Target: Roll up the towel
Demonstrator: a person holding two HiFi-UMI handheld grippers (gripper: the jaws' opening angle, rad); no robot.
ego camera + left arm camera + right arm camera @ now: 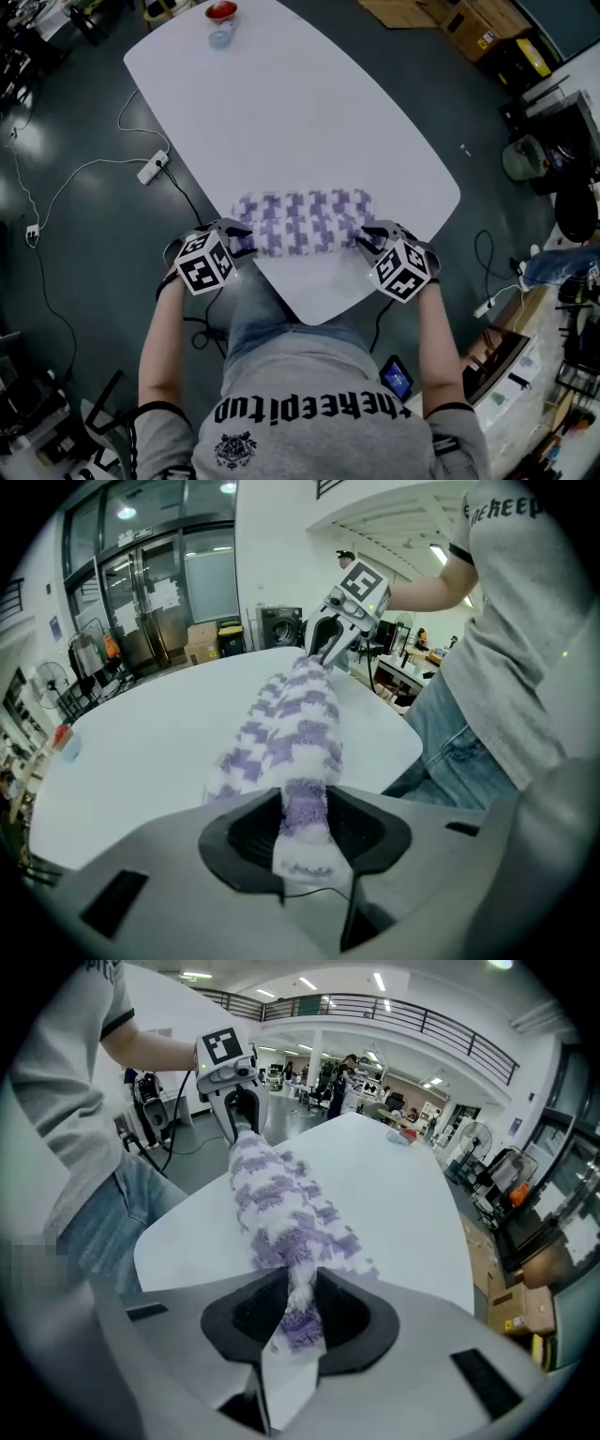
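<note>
Left gripper view: the left gripper (305,806) pinches one short end of the towel (281,728), with the plush cloth squeezed thin between its pads.
Right gripper view: the right gripper (298,1302) pinches the opposite end the same way, and a tuft pokes out behind the pads.
Between the grippers: the towel runs straight from one to the other as a thick, bunched band rather than a flat sheet.
Just ahead of both: its middle seems to rest on the near edge of the table (281,112), with only the gripped ends lifted.
Done, as I judge: the towel is gathered along its length and held at both ends. It looks partly rolled or folded over, though no view shows how many turns.
Left, as I judge: turn it further away from the person until the loose edge is wrapped in, then set down a tight roll.
Farther out: bare tabletop beyond the towel leaves room to roll.
</note>
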